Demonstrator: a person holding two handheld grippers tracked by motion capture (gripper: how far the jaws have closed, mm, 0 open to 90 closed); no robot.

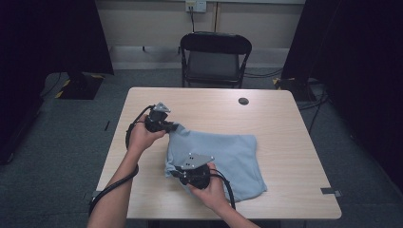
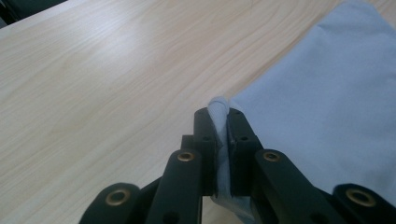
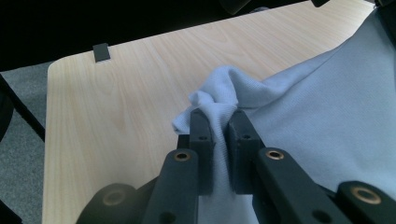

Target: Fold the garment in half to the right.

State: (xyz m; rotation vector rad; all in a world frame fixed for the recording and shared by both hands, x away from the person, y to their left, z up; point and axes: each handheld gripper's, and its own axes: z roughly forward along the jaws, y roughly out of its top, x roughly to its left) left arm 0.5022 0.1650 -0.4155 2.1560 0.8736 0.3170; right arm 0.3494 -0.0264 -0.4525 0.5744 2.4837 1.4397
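Cloth [image 1: 223,156]: pale blue, lying on table [image 1: 285,137], stretched between both grips.
Left hand-held gripper [image 2: 217,122]: clamped on far corner, likely for lifting.
Right hand-held gripper [image 3: 218,126]: pinching bunched near edge, likely to fold.

Count, high view. Light wooden rectangular table [image 1: 285,142]: 1. Pale blue soft cloth garment [image 1: 228,156]: 1, at table centre. Black two-jaw handheld grippers: 2, left gripper [image 1: 172,127] at 10 o'clock of the cloth, right gripper [image 1: 177,172] at 7 o'clock. Black folding metal chair [image 1: 215,57]: 1, at 12 o'clock beyond the table. Small dark round hole in the tabletop [image 1: 243,101]: 1.
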